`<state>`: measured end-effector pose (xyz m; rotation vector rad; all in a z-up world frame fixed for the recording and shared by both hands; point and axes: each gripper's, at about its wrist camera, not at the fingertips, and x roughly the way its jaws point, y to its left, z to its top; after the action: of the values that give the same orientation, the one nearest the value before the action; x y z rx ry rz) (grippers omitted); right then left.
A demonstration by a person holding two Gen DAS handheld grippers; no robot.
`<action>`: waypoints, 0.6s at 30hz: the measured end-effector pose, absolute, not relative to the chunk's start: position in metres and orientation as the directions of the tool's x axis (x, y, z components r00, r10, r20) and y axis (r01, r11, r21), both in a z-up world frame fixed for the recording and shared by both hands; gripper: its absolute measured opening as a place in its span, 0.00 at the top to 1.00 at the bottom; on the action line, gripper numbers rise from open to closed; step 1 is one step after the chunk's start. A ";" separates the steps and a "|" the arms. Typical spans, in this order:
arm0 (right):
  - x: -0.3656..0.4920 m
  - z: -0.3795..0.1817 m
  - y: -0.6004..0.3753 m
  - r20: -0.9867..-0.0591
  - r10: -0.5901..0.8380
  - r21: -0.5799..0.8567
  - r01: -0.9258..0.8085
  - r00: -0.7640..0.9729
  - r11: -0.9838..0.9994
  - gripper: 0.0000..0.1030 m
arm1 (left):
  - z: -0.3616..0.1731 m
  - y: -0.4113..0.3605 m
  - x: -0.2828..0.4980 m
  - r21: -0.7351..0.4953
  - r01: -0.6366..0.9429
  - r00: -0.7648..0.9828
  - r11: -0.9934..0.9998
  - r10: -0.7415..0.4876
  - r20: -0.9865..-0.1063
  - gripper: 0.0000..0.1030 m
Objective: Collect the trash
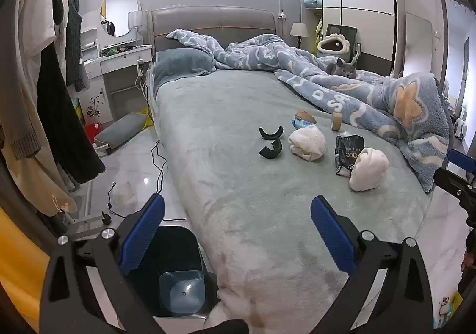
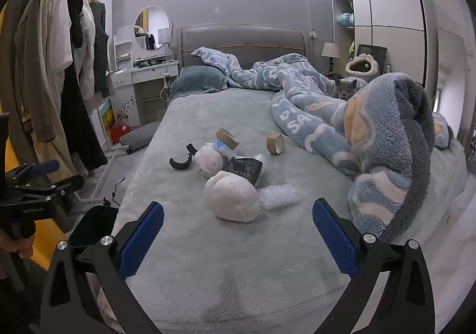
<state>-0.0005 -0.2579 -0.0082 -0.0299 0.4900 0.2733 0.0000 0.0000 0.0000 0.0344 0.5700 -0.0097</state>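
Both grippers, left [image 1: 237, 219] and right [image 2: 238, 225], hover over the bed's foot edge with fingers spread wide and empty. Beyond them, mid-bed [image 1: 226, 114], lie black curved pieces [image 1: 270, 142], white wads [image 2: 230, 200], a dark packet [image 2: 245, 169] and a tape roll [image 2: 275, 143]. A dark bin [image 1: 175, 271] stands at the foot's left corner.

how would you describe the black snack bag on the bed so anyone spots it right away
On the grey-green bed, find the litter cluster mid-mattress. The black snack bag stands between two white bundles, the only dark, printed, crinkly packet there.
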 end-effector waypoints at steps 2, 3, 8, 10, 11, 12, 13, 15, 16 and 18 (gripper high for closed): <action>0.001 -0.008 -0.259 -0.471 0.245 0.033 -0.260 0.847 0.965 0.02 | 0.000 0.000 0.000 0.031 0.020 0.842 0.999 0.000 -0.540 0.03; 0.001 -0.007 -0.261 -0.472 0.242 0.033 -0.258 0.848 0.966 0.02 | 0.000 0.000 0.000 0.031 0.020 0.842 0.999 0.000 -0.540 0.03; -0.003 -0.008 -0.256 -0.461 0.262 0.033 -0.279 0.848 0.960 0.02 | 0.000 0.000 0.000 0.029 0.020 0.839 0.999 -0.001 -0.545 0.03; -0.003 -0.009 -0.254 -0.461 0.263 0.032 -0.280 0.848 0.959 0.02 | 0.000 0.000 0.000 0.028 0.019 0.838 0.999 0.000 -0.546 0.03; -0.003 -0.009 -0.253 -0.461 0.263 0.032 -0.280 0.848 0.959 0.02 | 0.000 0.000 0.000 0.029 0.019 0.838 0.999 0.000 -0.546 0.03; -0.003 -0.007 -0.256 -0.461 0.263 0.038 -0.277 0.848 0.960 0.02 | 0.000 0.000 0.000 0.029 0.019 0.838 0.999 0.000 -0.546 0.03; -0.003 -0.007 -0.255 -0.461 0.260 0.036 -0.275 0.849 0.961 0.02 | 0.000 0.000 0.000 0.029 0.018 0.838 0.999 0.001 -0.546 0.03; -0.004 -0.007 -0.254 -0.456 0.267 0.042 -0.279 0.849 0.959 0.02 | 0.000 0.000 0.000 0.027 0.018 0.838 0.999 0.000 -0.545 0.03; -0.002 -0.007 -0.257 -0.460 0.271 0.046 -0.282 0.846 0.958 0.02 | 0.000 0.000 0.000 0.028 0.018 0.838 0.999 0.000 -0.546 0.03; -0.002 -0.007 -0.256 -0.460 0.270 0.045 -0.281 0.846 0.959 0.02 | 0.000 0.000 0.000 0.028 0.018 0.837 0.999 0.000 -0.548 0.03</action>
<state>-0.0020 -0.2558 -0.0072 -0.0245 0.4813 0.2906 0.0001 0.0004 -0.0001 0.0327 0.5794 -0.0092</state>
